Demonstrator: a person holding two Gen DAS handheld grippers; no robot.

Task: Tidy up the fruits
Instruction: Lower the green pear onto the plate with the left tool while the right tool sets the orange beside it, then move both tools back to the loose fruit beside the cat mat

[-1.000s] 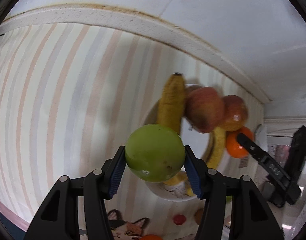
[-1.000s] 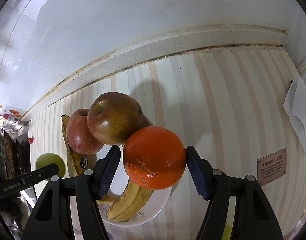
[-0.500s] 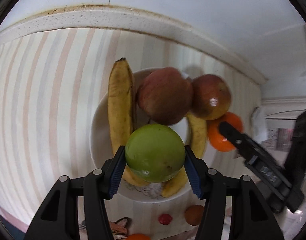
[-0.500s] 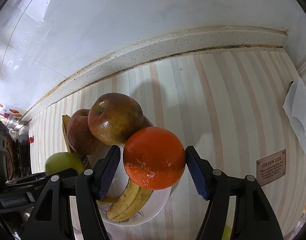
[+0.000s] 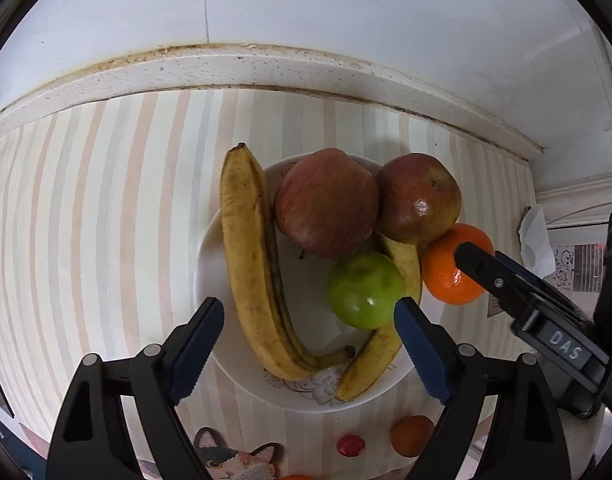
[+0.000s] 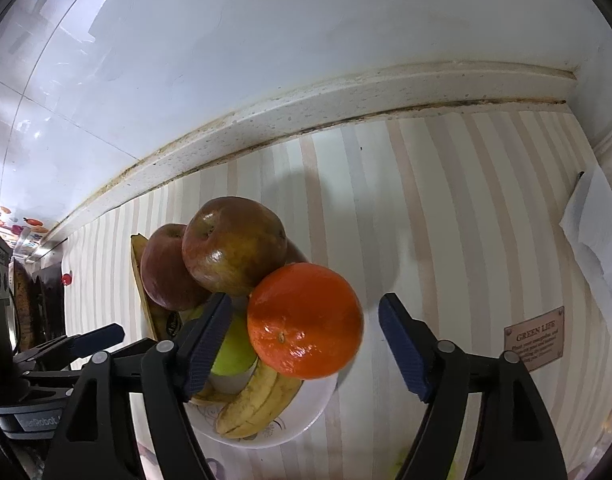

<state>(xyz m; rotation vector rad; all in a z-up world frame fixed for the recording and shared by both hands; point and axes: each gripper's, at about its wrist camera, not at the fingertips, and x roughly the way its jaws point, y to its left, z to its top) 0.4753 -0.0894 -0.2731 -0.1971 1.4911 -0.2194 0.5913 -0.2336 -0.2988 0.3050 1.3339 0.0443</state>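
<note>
A white bowl point(image 5: 210, 264) on the striped cloth holds two bananas point(image 5: 246, 256), two red apples point(image 5: 326, 204) and a green apple point(image 5: 364, 290). My left gripper point(image 5: 310, 340) is open above the bowl's near side, the green apple lying free between its pads. An orange point(image 6: 304, 320) rests on the bowl's right edge against a banana; it also shows in the left wrist view point(image 5: 446, 268). My right gripper point(image 6: 306, 344) is open around the orange, with gaps on both sides. The bowl point(image 6: 306, 420) shows in the right wrist view too.
A speckled white ledge point(image 5: 266, 68) and tiled wall run behind the bowl. A white paper point(image 6: 598, 248) and a small "GREEN LIFE" sign point(image 6: 534, 340) lie at the right. Printed fruit and a cat picture point(image 5: 234, 456) mark the cloth near me.
My left gripper has opened and let the green apple go into the bowl. My right gripper has opened and released the orange at the bowl's right edge.
</note>
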